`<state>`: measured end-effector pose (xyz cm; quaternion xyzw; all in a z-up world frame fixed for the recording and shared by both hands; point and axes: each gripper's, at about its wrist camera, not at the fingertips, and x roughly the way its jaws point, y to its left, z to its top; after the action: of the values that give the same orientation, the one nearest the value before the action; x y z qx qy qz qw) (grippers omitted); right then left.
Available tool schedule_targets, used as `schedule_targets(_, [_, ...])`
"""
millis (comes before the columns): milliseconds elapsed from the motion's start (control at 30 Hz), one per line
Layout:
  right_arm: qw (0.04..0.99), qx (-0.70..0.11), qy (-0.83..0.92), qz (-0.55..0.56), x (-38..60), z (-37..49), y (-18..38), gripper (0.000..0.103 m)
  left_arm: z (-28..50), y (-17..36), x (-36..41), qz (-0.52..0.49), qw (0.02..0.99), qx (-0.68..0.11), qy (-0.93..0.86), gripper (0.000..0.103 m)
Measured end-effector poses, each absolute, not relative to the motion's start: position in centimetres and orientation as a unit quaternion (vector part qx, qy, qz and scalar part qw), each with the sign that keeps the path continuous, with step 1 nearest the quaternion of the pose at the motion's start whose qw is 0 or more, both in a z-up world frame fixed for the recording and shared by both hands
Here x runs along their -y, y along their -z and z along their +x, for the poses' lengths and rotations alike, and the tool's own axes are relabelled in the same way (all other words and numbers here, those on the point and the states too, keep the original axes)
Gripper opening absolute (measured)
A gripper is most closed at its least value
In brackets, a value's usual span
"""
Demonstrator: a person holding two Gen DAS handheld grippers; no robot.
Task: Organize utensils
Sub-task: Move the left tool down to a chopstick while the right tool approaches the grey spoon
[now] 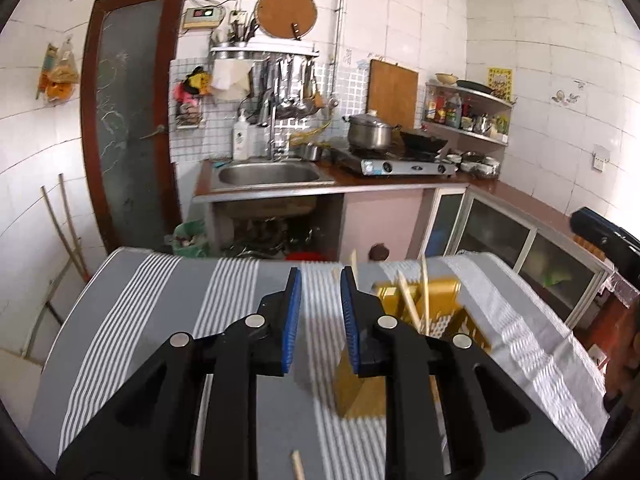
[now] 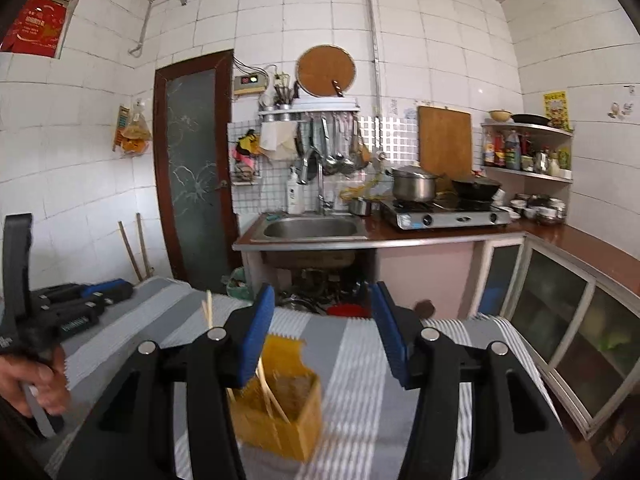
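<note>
A yellow plastic utensil holder [image 1: 436,300] stands on the striped cloth, just right of my left gripper [image 1: 321,280]. Several wooden chopsticks [image 1: 425,292] lean inside it. The left gripper's blue pads stand a little apart with nothing between them. One loose chopstick end [image 1: 297,465] lies on the cloth below that gripper. In the right wrist view my right gripper [image 2: 323,300] is wide open and empty. The holder [image 2: 280,412] sits under its left finger with chopsticks [image 2: 268,392] in it. The left gripper [image 2: 120,288] shows at far left, held by a hand [image 2: 32,380].
The table wears a grey and white striped cloth [image 1: 160,320]. Beyond its far edge are a sink [image 2: 312,228], a gas stove [image 2: 448,212] with a pot and a wok, and glass-door cabinets [image 2: 560,312] to the right. A dark door [image 2: 192,168] is at the left.
</note>
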<state>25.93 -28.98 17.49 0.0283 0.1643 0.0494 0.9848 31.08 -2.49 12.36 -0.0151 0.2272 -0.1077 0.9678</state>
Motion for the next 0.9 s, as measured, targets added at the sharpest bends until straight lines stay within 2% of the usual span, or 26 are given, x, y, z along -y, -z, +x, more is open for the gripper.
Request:
schedule_targets(367, [0.965, -0.253, 0.007, 0.065, 33.2, 16.6, -8.9, 0.051, 21.1, -4.7, 0.1, 0.005, 0.957, -0.279, 0.084, 0.041])
schedule_targets(667, [0.941, -0.328, 0.005, 0.086, 33.3, 11.2, -1.6, 0.051, 16.6, 2.0, -1.0, -0.022, 0.935, -0.343, 0.091, 0.041])
schedule_targets(900, [0.933, -0.35, 0.003, 0.09, 32.8, 10.5, 0.1, 0.051, 16.2, 4.0, -0.5, -0.025, 0.924, -0.369, 0.097, 0.041])
